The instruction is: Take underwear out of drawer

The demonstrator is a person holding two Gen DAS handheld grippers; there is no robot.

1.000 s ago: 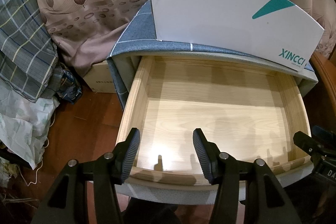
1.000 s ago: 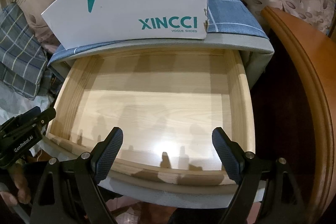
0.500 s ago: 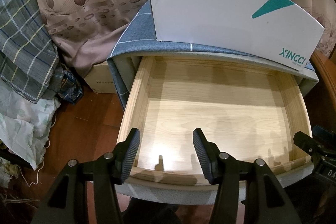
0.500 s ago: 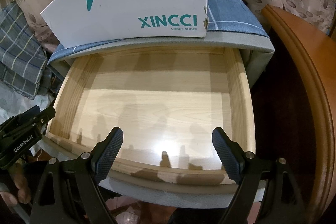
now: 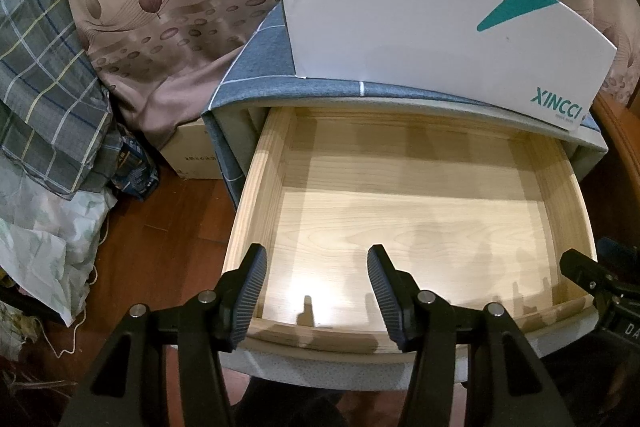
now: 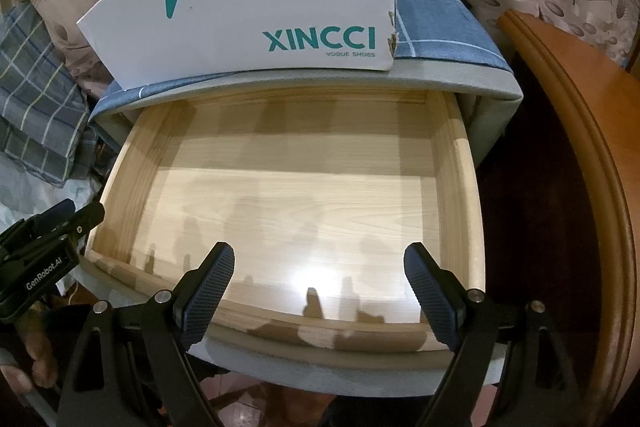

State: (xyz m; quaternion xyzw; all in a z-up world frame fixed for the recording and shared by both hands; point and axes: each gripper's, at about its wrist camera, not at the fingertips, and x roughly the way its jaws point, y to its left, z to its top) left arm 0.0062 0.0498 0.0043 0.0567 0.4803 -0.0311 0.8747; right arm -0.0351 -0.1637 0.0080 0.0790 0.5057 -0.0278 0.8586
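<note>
Ahead of both spread, unladen grippers, left [image 5: 316, 281] and right [image 6: 319, 281], the wooden drawer [image 5: 256, 187] stands pulled out under a XINCCI shoe box [image 6: 256, 7].

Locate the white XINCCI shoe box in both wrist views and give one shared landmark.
Left wrist: shoe box upper right, on the blue-covered cabinet above the open drawer.
Right wrist: shoe box upper left-centre, above the drawer.
Shared landmark: the teal XINCCI lettering.
</note>
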